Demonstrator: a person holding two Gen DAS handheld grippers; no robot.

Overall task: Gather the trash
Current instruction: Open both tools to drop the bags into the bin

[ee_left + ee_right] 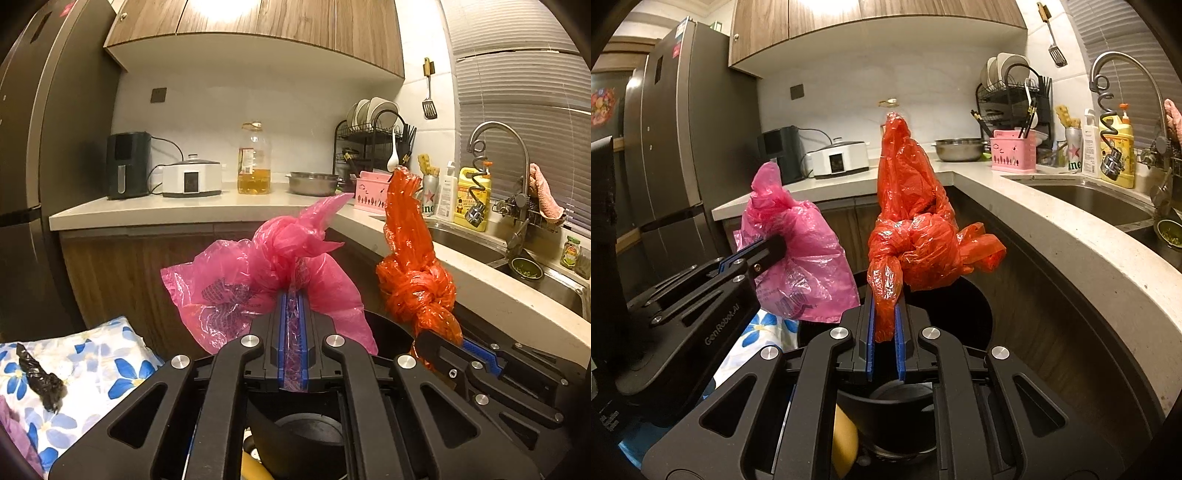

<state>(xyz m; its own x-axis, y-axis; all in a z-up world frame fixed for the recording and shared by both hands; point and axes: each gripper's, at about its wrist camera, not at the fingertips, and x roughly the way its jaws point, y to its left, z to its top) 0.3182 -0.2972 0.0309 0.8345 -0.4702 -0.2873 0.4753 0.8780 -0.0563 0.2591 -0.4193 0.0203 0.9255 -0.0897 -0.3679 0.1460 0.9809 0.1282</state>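
Clenched between blue pads, the left gripper (293, 317) grasps a knotted pink bag (266, 273) at twelve o'clock; at two o'clock the right gripper (885, 306) pinches a knotted orange bag (916, 221) above a black bin (960, 314).

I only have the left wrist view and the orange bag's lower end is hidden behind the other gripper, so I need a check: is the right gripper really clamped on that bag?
Observer: Yes. The right gripper is shut on a twisted tail of the orange bag, below its knot.
Operator: Anything beneath it?
Observer: A round black bin sits open directly under the bag.
Operator: And my pink bag, from that side?
Observer: The left gripper pinches the pink bag at its side, and the bag hangs beside the bin's left edge, over a floral cloth.
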